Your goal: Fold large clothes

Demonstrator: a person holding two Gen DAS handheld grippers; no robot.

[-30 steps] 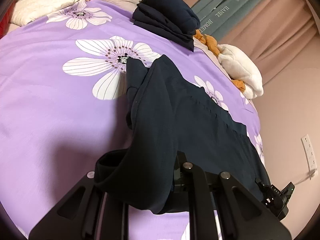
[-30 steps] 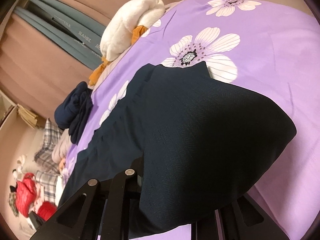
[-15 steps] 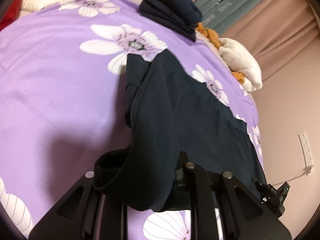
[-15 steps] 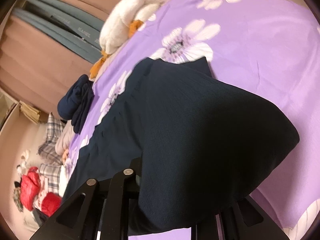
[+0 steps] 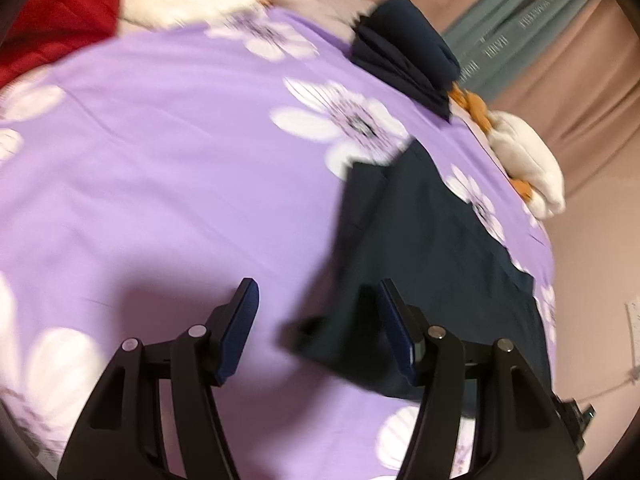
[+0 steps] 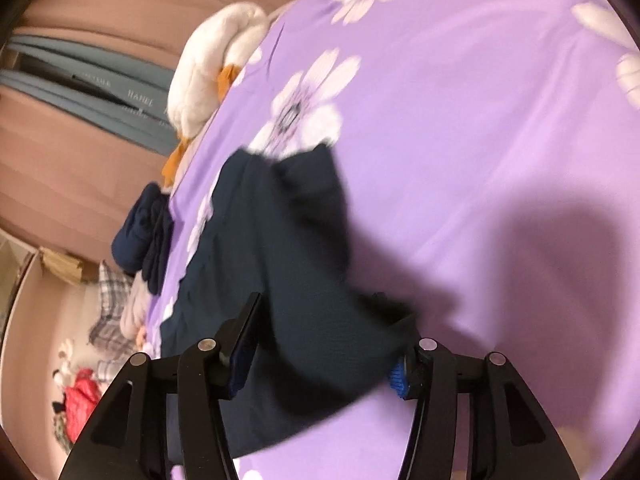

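Both claws, left [image 5: 318,322] and right [image 6: 326,344], gape wide over the trousers [image 5: 432,248] on the bed [image 5: 168,184]; I'd flatten that fold before regripping.

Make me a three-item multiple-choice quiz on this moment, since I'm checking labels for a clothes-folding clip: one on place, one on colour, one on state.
1. Where does the folded dark pile sit?
A. at the bed's far edge
B. between the left gripper's fingers
C. on the floor

2. What colour is the bedsheet?
A. green with stripes
B. purple with white flowers
C. plain grey

3. How do the left gripper and right gripper stand?
A. both shut
B. only the left open
C. both open

Answers: 1 A, it lies beyond the navy garment; 2 B, white petals show on purple; 3 C, the fingers are spread wide in both views.
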